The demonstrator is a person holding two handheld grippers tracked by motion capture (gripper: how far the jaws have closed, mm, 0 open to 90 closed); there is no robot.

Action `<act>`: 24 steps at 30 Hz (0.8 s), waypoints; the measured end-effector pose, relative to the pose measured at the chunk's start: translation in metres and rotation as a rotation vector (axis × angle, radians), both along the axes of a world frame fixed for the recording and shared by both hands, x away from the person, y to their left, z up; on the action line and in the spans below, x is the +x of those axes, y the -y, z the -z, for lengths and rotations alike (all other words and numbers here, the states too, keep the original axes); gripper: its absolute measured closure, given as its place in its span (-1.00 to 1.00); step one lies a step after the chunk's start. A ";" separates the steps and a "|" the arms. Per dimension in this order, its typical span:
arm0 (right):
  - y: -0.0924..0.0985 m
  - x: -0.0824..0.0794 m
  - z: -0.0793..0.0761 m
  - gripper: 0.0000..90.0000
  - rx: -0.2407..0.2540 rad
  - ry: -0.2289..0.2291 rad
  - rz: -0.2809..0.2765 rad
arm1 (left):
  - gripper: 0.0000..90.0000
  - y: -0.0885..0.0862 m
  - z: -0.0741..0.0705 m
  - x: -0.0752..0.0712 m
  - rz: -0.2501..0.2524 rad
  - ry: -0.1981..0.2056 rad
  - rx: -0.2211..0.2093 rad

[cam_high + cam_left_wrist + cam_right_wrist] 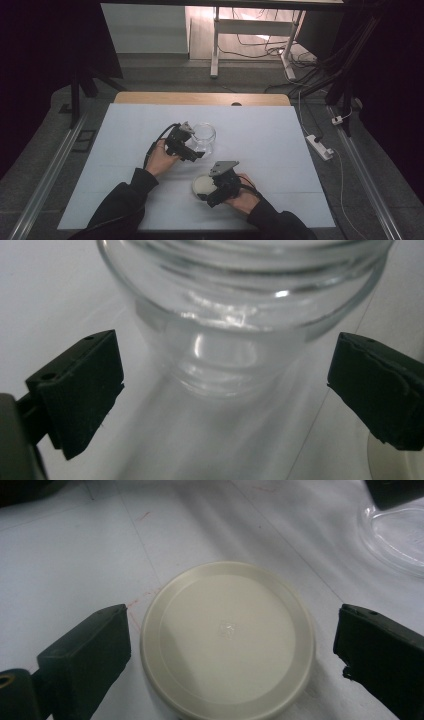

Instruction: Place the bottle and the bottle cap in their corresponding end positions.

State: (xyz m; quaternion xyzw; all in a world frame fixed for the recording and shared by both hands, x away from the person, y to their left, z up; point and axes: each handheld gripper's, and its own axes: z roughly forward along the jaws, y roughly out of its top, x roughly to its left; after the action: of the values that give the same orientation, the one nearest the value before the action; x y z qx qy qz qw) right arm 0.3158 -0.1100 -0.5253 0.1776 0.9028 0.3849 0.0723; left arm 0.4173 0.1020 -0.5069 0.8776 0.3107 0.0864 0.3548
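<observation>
Nearest us, we hold the right gripper (212, 192) over the cream lid (227, 640), which lies flat on the white table (280, 150); its jaws stand wide apart on either side of the lid, gripping nothing. Farther out, the left gripper (197, 152) faces the clear glass jar (240, 315), jaws equally spread and empty. We judge the work barely begun: neither item is grasped, and the jar stands uncapped, just beyond the lid.
</observation>
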 end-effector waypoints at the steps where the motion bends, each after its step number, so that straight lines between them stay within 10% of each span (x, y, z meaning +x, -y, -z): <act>1: 0.001 0.000 -0.001 -0.96 -0.001 0.002 0.003 | -0.95 -0.001 0.000 -0.001 -0.001 -0.001 -0.005; 24: 0.022 0.008 -0.009 -0.98 0.025 -0.034 0.087 | -1.00 -0.023 0.001 -0.032 -0.008 -0.040 -0.055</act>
State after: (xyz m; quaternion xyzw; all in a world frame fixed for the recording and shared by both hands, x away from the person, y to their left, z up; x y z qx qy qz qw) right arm 0.3236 -0.1320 -0.5166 0.2243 0.8905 0.3895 0.0713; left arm 0.3855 0.1246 -0.5075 0.8678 0.3234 0.0617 0.3721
